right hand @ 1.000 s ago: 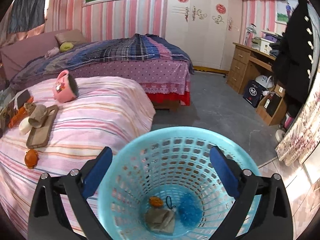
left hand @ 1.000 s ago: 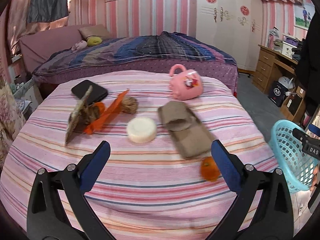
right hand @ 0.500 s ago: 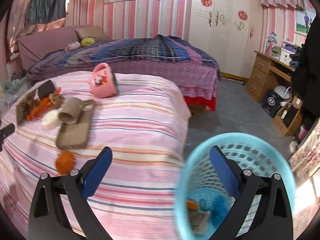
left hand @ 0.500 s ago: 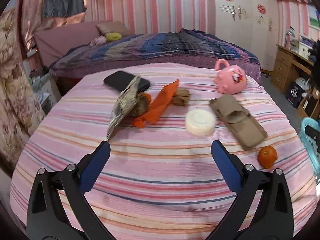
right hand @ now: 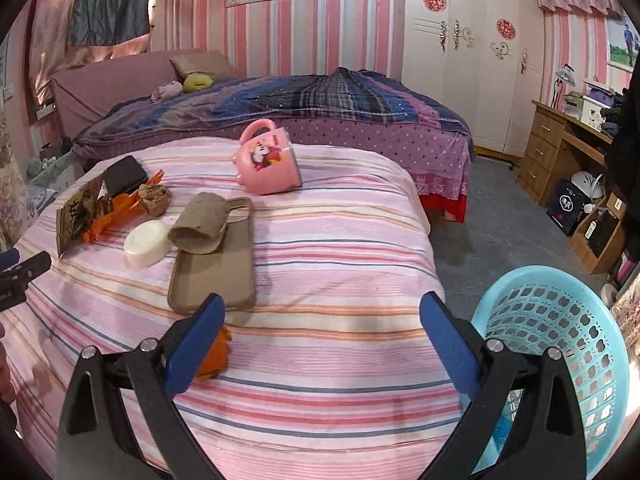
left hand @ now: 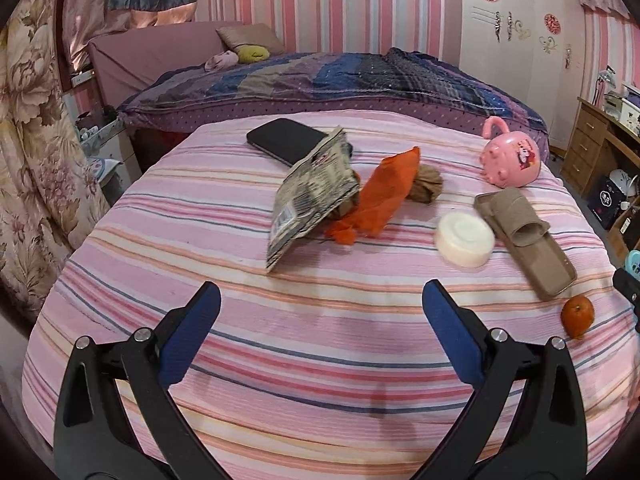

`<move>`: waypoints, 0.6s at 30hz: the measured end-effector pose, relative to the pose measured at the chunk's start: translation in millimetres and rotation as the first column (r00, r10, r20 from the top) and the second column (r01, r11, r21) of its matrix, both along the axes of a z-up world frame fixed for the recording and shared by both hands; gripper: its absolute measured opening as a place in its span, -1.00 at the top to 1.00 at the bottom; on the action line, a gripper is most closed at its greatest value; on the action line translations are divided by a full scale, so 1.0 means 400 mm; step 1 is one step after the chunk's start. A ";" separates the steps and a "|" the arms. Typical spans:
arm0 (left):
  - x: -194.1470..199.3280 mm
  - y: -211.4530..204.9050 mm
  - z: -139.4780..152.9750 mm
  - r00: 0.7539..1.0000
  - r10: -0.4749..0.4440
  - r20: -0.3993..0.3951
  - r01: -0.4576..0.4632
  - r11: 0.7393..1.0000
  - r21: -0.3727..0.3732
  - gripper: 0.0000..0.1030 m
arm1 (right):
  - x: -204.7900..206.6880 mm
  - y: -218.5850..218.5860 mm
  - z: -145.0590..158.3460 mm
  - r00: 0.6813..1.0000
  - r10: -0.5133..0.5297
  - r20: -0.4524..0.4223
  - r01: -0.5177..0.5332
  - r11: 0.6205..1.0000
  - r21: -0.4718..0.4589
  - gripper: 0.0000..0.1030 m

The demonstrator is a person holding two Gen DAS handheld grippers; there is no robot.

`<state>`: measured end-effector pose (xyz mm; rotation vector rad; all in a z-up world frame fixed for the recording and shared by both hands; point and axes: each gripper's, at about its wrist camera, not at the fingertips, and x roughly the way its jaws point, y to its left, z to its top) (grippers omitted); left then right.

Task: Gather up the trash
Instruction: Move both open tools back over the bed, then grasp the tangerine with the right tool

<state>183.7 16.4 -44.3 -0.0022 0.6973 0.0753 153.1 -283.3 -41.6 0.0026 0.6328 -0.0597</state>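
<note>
While both claws, left claw (left hand: pixel 320 304) and right claw (right hand: pixel 320 316), gape empty, the printed wrapper (left hand: pixel 310 196) leans on the orange wrapper (left hand: pixel 386 196).

right gripper (right hand: pixel 320 334) swung from basket (right hand: pixel 560 344) to bed (right hand: pixel 340 240); left gripper (left hand: pixel 320 320) shifted leftward

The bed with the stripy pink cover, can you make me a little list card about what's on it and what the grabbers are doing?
surface: striped bed cover
trash pile: printed wrapper, orange wrapper, brown paper ball
other things: black phone, pink mug on its side, white tub, orange
bin: blue basket, beside the bed
left gripper: open, empty
right gripper: open, empty
</note>
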 end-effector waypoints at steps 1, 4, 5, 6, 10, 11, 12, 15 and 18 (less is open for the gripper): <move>0.001 0.005 0.000 1.000 0.003 -0.001 -0.003 1.000 -0.003 -0.89 | -0.001 0.004 -0.003 1.000 0.011 -0.003 -0.011 1.000 0.002 -0.86; 0.002 0.018 -0.001 1.000 0.007 -0.007 -0.007 1.000 -0.014 -0.89 | 0.004 0.026 -0.013 0.999 0.048 -0.018 -0.048 0.999 0.006 -0.86; 0.003 0.023 -0.001 1.000 0.009 -0.010 -0.009 1.000 -0.018 -0.89 | 0.005 0.039 -0.020 0.998 0.064 -0.027 -0.064 0.998 0.000 -0.86; 0.003 0.025 -0.003 1.000 0.009 -0.011 -0.009 1.000 -0.019 -0.89 | 0.006 0.045 -0.023 0.997 0.072 -0.033 -0.073 0.997 -0.005 -0.86; 0.007 0.036 -0.005 1.000 0.016 -0.021 -0.016 1.000 -0.019 -0.89 | 0.008 0.087 -0.030 0.991 0.122 -0.052 -0.124 0.992 -0.030 -0.86; 0.006 0.038 -0.006 1.000 0.017 -0.023 -0.018 1.000 -0.022 -0.89 | 0.008 0.091 -0.031 0.990 0.128 -0.054 -0.130 0.991 -0.032 -0.86; 0.007 0.040 -0.008 0.999 0.017 -0.027 -0.018 1.000 -0.026 -0.89 | 0.010 0.105 -0.035 0.988 0.141 -0.060 -0.144 0.989 -0.040 -0.86; 0.009 0.044 -0.016 0.999 0.020 -0.041 -0.021 1.000 -0.023 -0.89 | 0.018 0.125 -0.046 0.983 0.158 -0.090 -0.164 0.985 -0.062 -0.86; 0.009 0.044 -0.020 0.999 0.022 -0.047 -0.023 1.000 -0.015 -0.89 | 0.028 0.138 -0.057 0.976 0.181 -0.125 -0.189 0.981 -0.051 -0.82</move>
